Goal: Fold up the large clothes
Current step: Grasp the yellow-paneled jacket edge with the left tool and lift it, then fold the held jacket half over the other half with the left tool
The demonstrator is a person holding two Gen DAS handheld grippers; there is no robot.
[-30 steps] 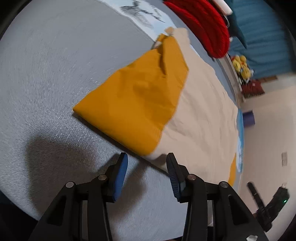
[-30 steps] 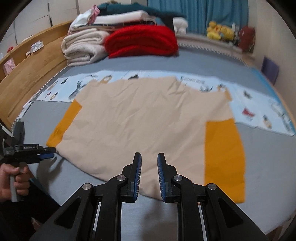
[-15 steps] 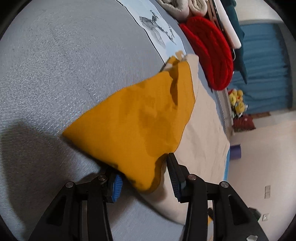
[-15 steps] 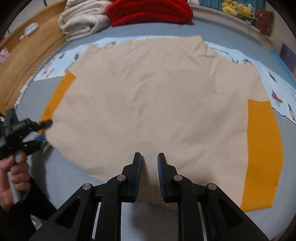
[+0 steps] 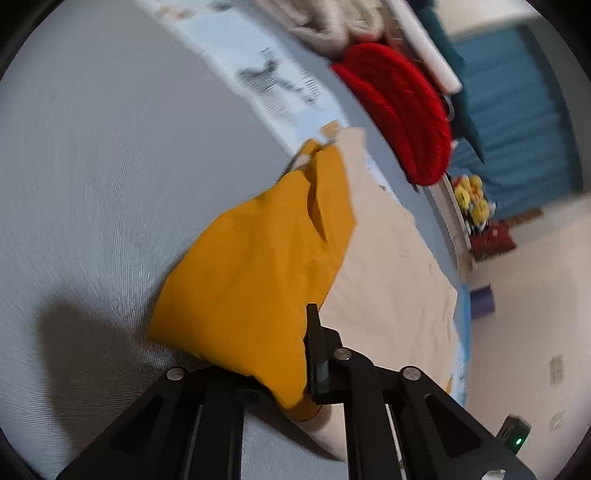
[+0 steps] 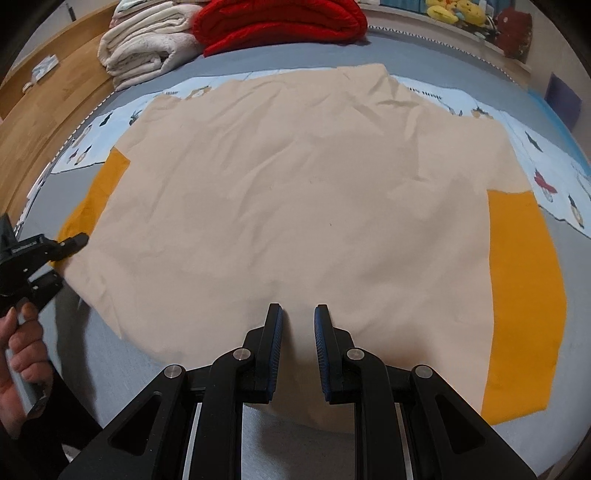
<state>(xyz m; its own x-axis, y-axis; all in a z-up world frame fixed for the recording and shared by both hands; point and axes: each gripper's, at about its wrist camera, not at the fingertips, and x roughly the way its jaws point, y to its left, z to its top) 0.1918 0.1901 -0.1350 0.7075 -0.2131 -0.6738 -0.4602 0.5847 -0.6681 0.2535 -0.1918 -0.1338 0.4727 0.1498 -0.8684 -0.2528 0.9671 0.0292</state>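
A large beige shirt [image 6: 295, 203] with orange sleeves lies flat on the grey bed [image 5: 92, 166]. In the left wrist view the left orange sleeve [image 5: 258, 266] is bunched and raised at its near corner. My left gripper [image 5: 293, 341] is closing on that corner; the cloth covers one finger, and the other finger [image 5: 314, 343] presses against it. The right wrist view shows the same gripper [image 6: 79, 240] pinching the sleeve tip. My right gripper [image 6: 298, 314] hangs just above the shirt's near hem with a narrow gap and nothing between its fingers. The right sleeve [image 6: 521, 288] lies flat.
A light-blue printed cloth [image 6: 554, 166] lies under the shirt's far edge. A red blanket [image 6: 280, 22] and folded white towels [image 6: 147, 48] sit at the head of the bed beside a wooden headboard [image 6: 44, 103]. A person's hand [image 6: 26, 350] holds the left gripper.
The left gripper slid onto the orange sleeve corner, its jaws came together on it, and the corner rose off the bed. The right gripper dropped closer to the hem, then held still.
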